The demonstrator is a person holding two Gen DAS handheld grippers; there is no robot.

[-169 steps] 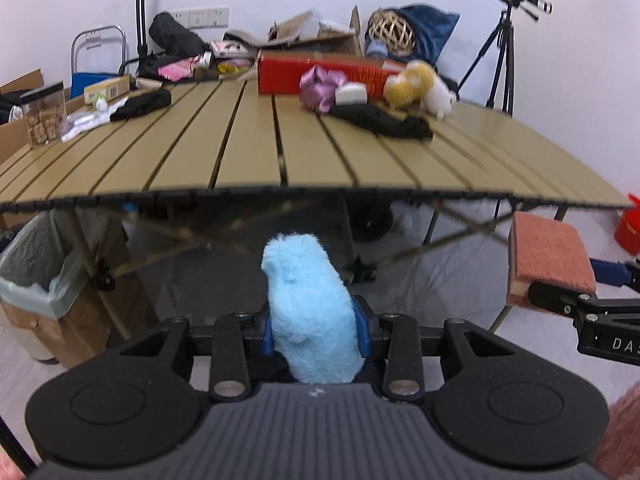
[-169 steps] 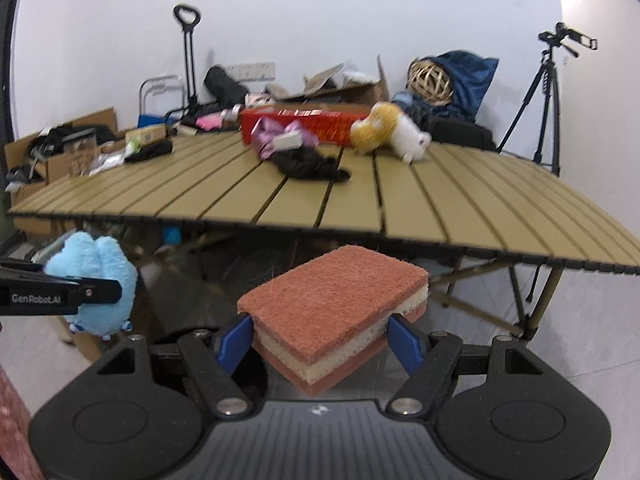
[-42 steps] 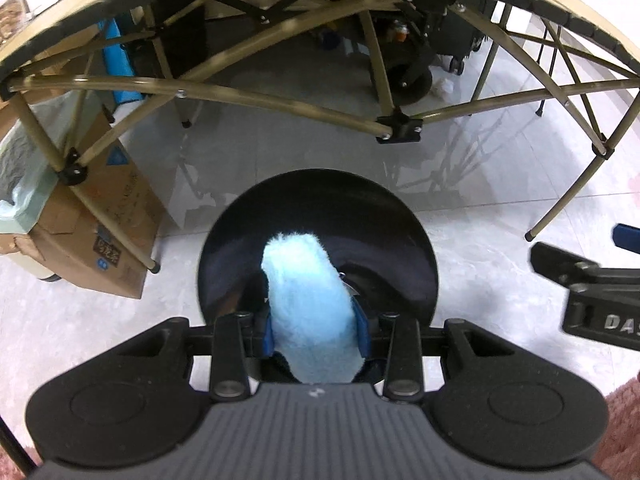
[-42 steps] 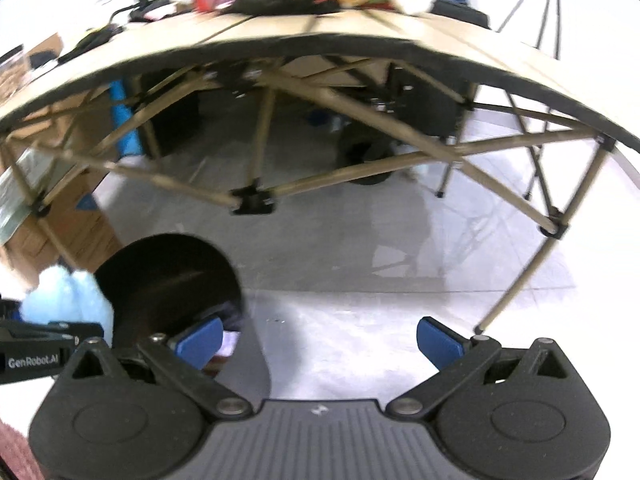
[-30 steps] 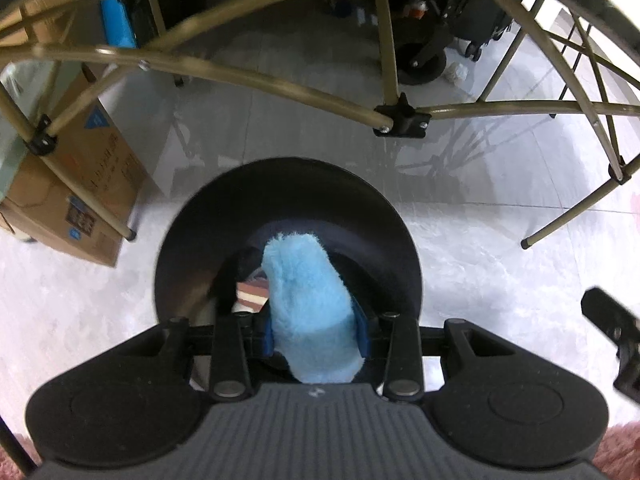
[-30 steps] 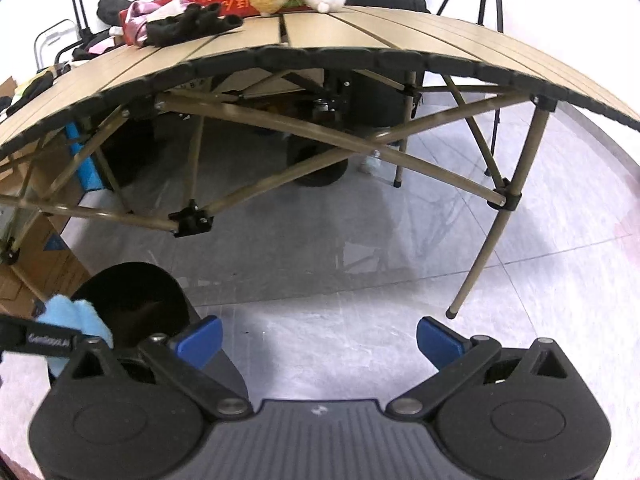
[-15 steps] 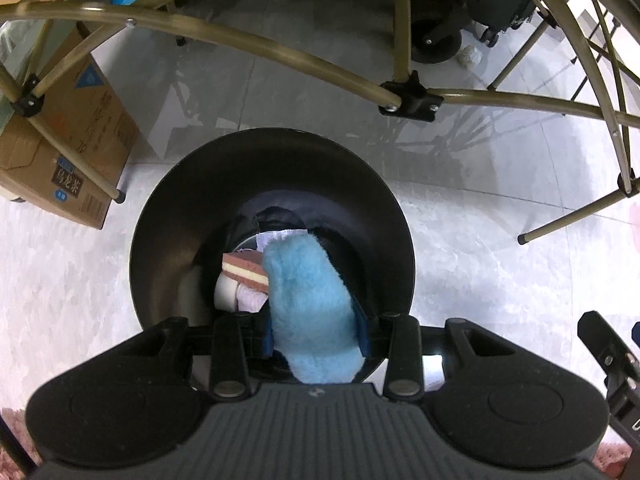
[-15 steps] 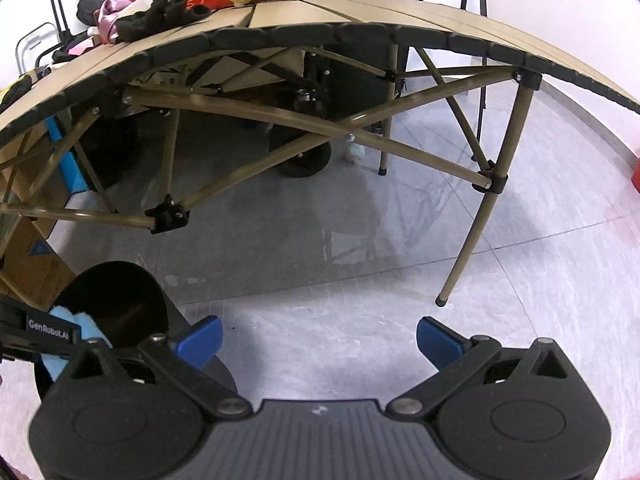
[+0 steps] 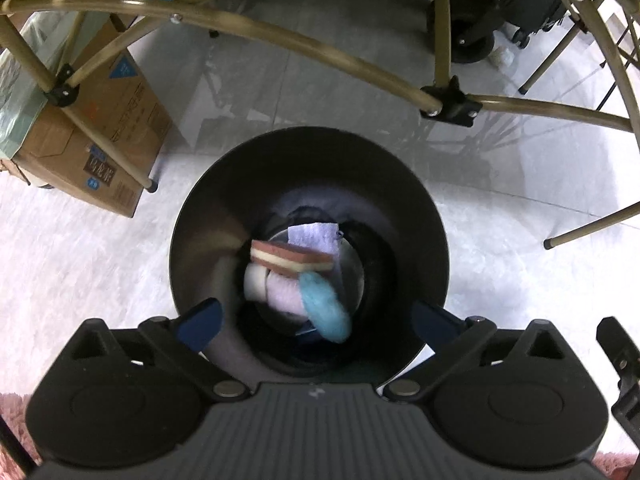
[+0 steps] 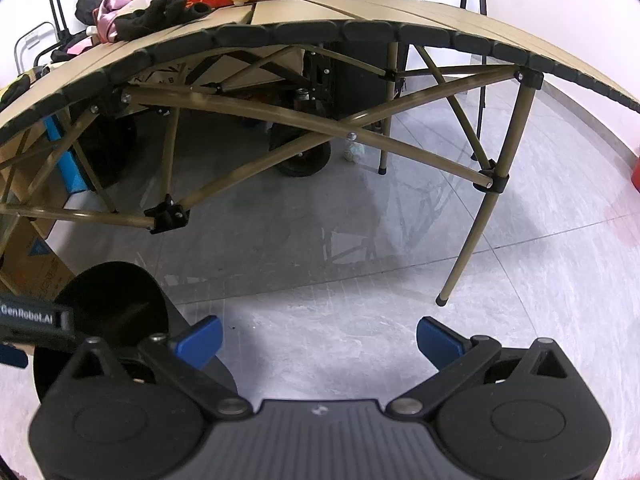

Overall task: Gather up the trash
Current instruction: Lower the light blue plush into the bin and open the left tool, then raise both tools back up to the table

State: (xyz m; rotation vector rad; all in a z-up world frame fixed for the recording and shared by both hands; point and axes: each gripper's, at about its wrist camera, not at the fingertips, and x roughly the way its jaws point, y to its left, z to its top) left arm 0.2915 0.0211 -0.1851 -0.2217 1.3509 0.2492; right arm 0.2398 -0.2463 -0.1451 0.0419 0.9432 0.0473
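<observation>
Over the round black plastic bin (image 9: 424, 208), left gripper (image 9: 316, 320) jaws are opening; fluffy blue cloth (image 9: 325, 309) is released inside. Right gripper (image 10: 319, 340) is spread, empty. Next pickup is judged due.

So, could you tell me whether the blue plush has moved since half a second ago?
Yes. The blue plush has left the opening left gripper and dropped down inside the black bin, below the sponge.

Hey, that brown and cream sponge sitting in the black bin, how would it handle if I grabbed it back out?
The sponge looks like layered foam with scouring faces, so it would probably squash between the pads and feel light. Its rough surfaces should resist slipping. It lies tilted on soft items deep in the black bin, so it may shift or sink when pressed.
</observation>
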